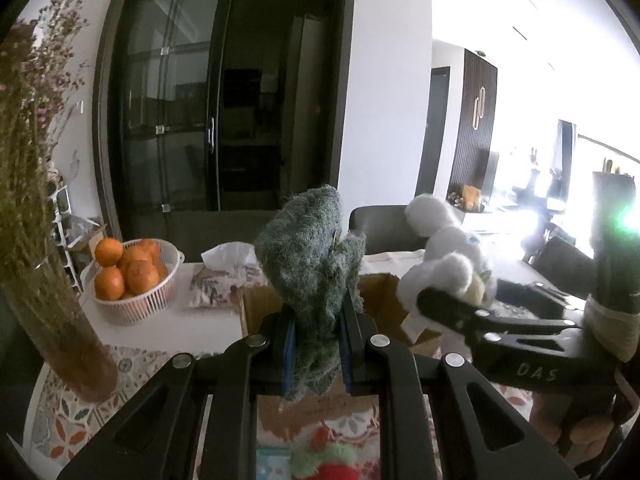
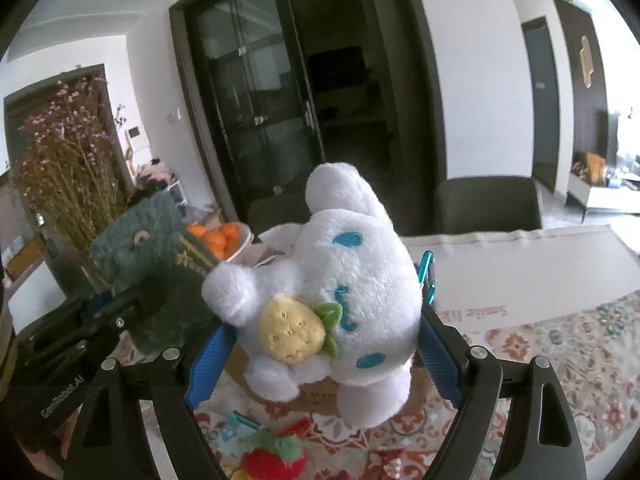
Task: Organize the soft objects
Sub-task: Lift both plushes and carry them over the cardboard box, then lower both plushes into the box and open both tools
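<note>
My left gripper [image 1: 316, 344] is shut on a fuzzy grey-green knitted soft toy [image 1: 312, 264], held upright above a cardboard box [image 1: 260, 308]. In the right wrist view the same green toy [image 2: 144, 236] hangs at the left. My right gripper [image 2: 320, 344] is shut on a white plush dog [image 2: 340, 280] with blue eyes that hugs a yellow strawberry; its blue pads [image 2: 438, 356] press the plush's sides. In the left wrist view the white plush [image 1: 444, 264] and the right gripper are at the right. A red strawberry plush [image 2: 276, 456] lies on the patterned cloth below.
A white basket of oranges [image 1: 132, 280] and a tissue pack [image 1: 228, 276] stand on the table at the left. A glass vase of dried flowers [image 1: 52, 280] rises at the near left. A white runner [image 2: 520, 272] and dark chairs [image 2: 488, 204] lie beyond the box.
</note>
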Action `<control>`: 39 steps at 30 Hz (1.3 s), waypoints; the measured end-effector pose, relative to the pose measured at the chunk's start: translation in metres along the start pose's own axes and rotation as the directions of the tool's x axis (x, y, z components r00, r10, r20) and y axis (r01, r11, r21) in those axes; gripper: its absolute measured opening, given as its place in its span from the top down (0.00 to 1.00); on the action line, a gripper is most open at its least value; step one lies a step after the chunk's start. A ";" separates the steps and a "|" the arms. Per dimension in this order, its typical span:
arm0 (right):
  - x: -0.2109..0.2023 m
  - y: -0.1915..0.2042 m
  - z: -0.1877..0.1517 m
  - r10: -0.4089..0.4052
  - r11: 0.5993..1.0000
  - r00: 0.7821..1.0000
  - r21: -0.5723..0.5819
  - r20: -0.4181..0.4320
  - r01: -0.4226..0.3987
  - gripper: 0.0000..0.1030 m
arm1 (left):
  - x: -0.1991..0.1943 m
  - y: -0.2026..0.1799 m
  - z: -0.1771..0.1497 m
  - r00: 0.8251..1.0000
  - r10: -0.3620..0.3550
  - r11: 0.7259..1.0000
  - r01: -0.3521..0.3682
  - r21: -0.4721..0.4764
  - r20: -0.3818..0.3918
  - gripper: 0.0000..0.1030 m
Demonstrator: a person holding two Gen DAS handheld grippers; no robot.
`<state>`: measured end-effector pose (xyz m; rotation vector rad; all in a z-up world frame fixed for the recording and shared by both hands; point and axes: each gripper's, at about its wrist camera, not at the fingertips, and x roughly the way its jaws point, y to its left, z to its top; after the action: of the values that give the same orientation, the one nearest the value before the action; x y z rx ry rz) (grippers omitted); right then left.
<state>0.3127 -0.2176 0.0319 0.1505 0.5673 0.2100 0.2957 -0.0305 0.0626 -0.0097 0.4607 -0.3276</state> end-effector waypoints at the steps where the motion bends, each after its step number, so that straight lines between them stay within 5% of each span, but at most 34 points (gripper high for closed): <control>1: 0.006 -0.003 0.001 0.006 1.000 1.000 0.008 -0.012 -0.006 0.17 | 0.004 0.002 0.002 1.000 0.001 1.000 -0.001 -0.001 -0.001 0.82; 16: 0.101 -0.031 0.022 0.051 0.998 0.978 0.031 -0.204 -0.046 0.17 | 0.079 0.009 -0.001 0.993 0.000 1.000 -0.003 -0.025 -0.115 0.82; 27: 0.136 -0.042 -0.006 0.036 0.999 0.926 0.039 -0.377 -0.022 0.15 | 0.117 0.000 -0.021 0.965 -0.015 1.000 0.017 0.002 -0.260 0.81; 32: 0.146 -0.043 -0.008 0.031 0.999 0.891 0.032 -0.453 -0.019 0.12 | 0.126 -0.001 -0.027 0.941 -0.032 0.999 0.036 0.007 -0.336 0.63; 39: 0.149 -0.043 -0.010 0.027 0.999 0.873 0.030 -0.487 -0.014 0.10 | 0.116 0.003 -0.020 0.946 0.017 0.999 -0.008 0.031 -0.323 0.43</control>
<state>0.4365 -0.2228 -0.0620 0.1280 1.0757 0.2637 0.3860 -0.0624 -0.0066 0.0769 0.7814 -0.3247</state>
